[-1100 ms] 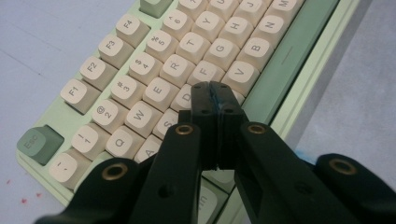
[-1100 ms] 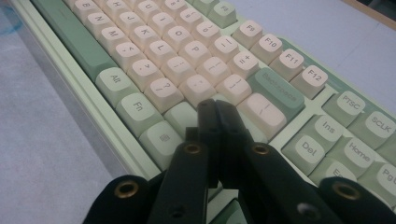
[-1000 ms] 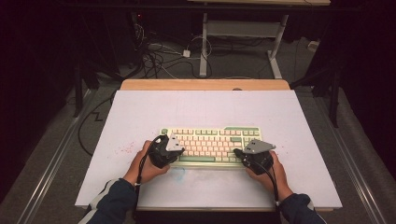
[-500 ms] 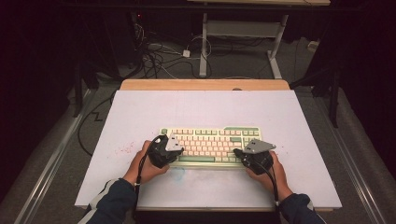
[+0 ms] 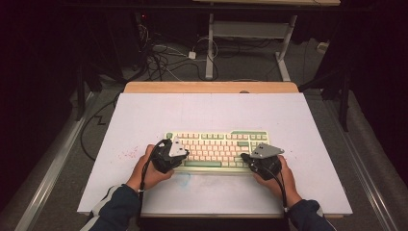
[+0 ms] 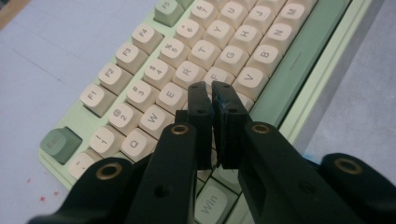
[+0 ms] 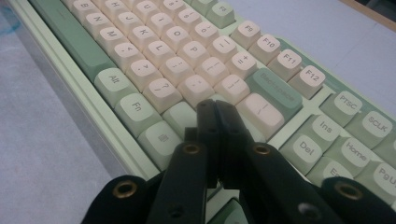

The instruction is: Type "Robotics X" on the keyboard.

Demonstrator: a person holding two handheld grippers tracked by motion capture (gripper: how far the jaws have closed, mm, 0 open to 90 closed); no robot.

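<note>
Keyboard [image 5: 219, 149] near worktop [image 5: 211, 110] front edge; left gripper [image 6: 212, 91] and right gripper [image 7: 215, 106] both clenched, empty, over keys.

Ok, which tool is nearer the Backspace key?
Right. The right tool sits shut over the keyboard's right end, with the Backspace key just ahead of its tips. The left tool is shut over the left end, near D and F.
</note>
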